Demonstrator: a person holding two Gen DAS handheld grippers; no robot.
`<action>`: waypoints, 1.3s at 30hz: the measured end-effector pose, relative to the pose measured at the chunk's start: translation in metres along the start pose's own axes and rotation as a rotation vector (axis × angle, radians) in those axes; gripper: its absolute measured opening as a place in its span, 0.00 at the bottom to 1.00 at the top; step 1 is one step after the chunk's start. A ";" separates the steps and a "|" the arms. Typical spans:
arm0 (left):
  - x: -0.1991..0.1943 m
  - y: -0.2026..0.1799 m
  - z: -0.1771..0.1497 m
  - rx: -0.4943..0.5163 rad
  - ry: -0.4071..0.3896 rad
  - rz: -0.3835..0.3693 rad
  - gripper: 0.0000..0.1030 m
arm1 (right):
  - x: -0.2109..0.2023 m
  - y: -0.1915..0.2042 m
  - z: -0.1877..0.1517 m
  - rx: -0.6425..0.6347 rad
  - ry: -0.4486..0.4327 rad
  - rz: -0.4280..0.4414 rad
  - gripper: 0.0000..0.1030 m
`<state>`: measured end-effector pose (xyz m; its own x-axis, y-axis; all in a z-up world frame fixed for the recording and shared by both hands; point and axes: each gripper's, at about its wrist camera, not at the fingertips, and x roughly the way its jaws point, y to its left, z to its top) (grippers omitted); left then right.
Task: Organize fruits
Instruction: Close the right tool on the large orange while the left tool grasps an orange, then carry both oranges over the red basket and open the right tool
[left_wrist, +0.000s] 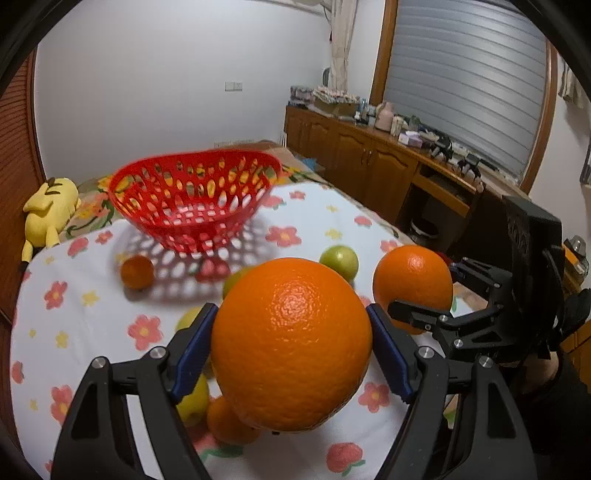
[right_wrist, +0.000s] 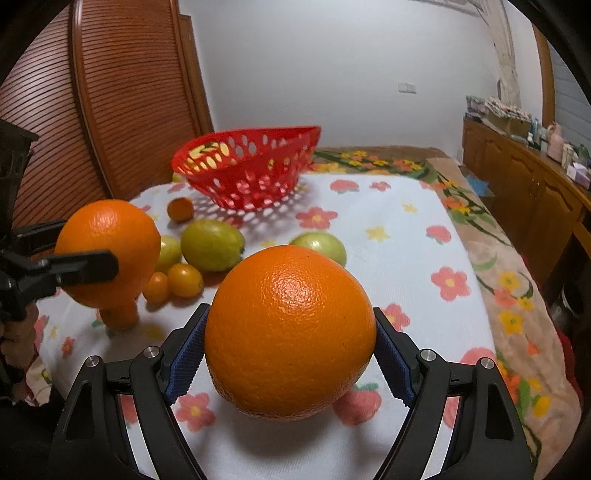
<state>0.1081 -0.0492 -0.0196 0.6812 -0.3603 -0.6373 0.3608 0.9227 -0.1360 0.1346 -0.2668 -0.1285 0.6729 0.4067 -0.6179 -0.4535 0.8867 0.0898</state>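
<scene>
My left gripper (left_wrist: 291, 343) is shut on a large orange (left_wrist: 291, 332) and holds it above the flowered cloth. My right gripper (right_wrist: 290, 343) is shut on a second large orange (right_wrist: 290, 328), also raised. Each held orange also shows in the other view, the right one (left_wrist: 412, 280) and the left one (right_wrist: 107, 243). An empty red perforated basket (left_wrist: 195, 199) stands at the far side of the cloth; it also shows in the right wrist view (right_wrist: 247, 170). Loose fruit lies between: a small orange (left_wrist: 137, 272), a green lime (left_wrist: 339, 259), green lemons (right_wrist: 212, 244) and small tangerines (right_wrist: 184, 280).
A yellow plush toy (left_wrist: 50, 212) lies at the far left beside the wooden slatted door (right_wrist: 122, 92). A wooden cabinet (left_wrist: 369, 162) with clutter on top runs along the right wall. The cloth (right_wrist: 402, 258) covers a bed with a patterned blanket at its right edge.
</scene>
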 end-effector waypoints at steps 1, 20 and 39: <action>-0.002 0.001 0.003 -0.002 -0.006 0.001 0.77 | -0.001 0.001 0.002 -0.002 -0.004 0.001 0.82; -0.026 0.036 0.026 -0.039 -0.082 0.068 0.77 | -0.015 0.025 0.049 -0.086 -0.076 0.037 0.82; 0.003 0.091 0.067 -0.068 -0.085 0.091 0.77 | 0.029 0.043 0.119 -0.171 -0.080 0.062 0.82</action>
<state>0.1861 0.0246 0.0168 0.7617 -0.2823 -0.5832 0.2528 0.9582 -0.1336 0.2043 -0.1908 -0.0499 0.6818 0.4820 -0.5503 -0.5838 0.8118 -0.0123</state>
